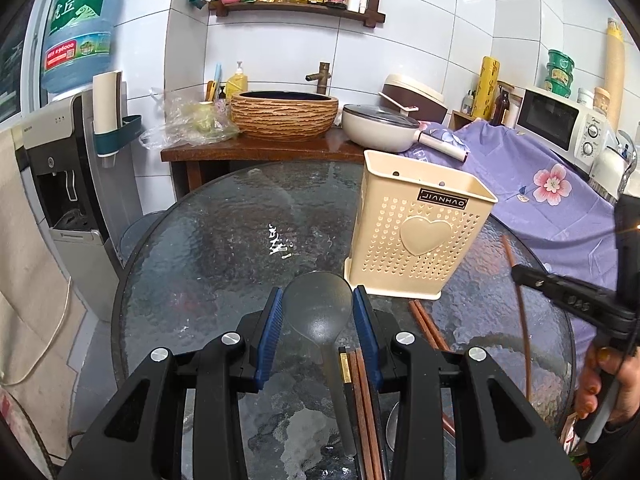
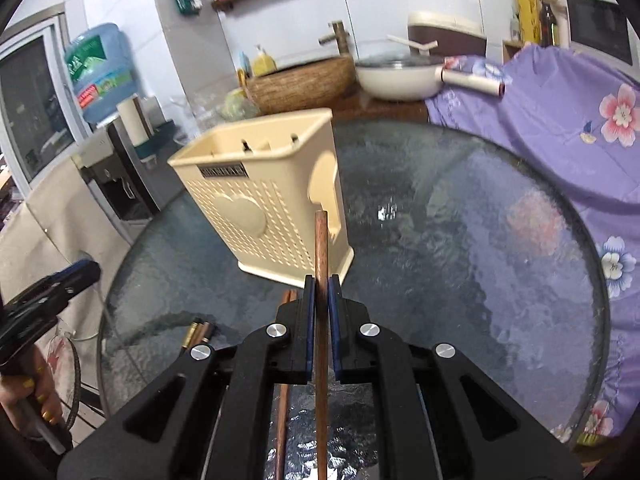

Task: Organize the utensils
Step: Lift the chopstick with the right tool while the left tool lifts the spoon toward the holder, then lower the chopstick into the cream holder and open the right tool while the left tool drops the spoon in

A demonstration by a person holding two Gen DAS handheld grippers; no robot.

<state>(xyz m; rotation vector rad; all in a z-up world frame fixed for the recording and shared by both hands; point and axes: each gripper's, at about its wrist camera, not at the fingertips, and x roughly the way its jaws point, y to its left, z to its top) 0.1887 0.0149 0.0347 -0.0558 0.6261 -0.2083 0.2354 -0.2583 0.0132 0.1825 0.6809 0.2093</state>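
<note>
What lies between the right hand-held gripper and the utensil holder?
Only bare glass table, seen in the right wrist view. The chopstick clamped in the right hand-held gripper points toward the utensil holder.

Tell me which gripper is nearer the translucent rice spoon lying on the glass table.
Left. The left gripper straddles the rice spoon, one finger on either side of its bowl. The right gripper is off to the side, shut on a chopstick.

holder label (image 1: pixel 443 199): "JIANHAO" | water jug (image 1: pixel 78 30): "虎丘", "896000"
</note>
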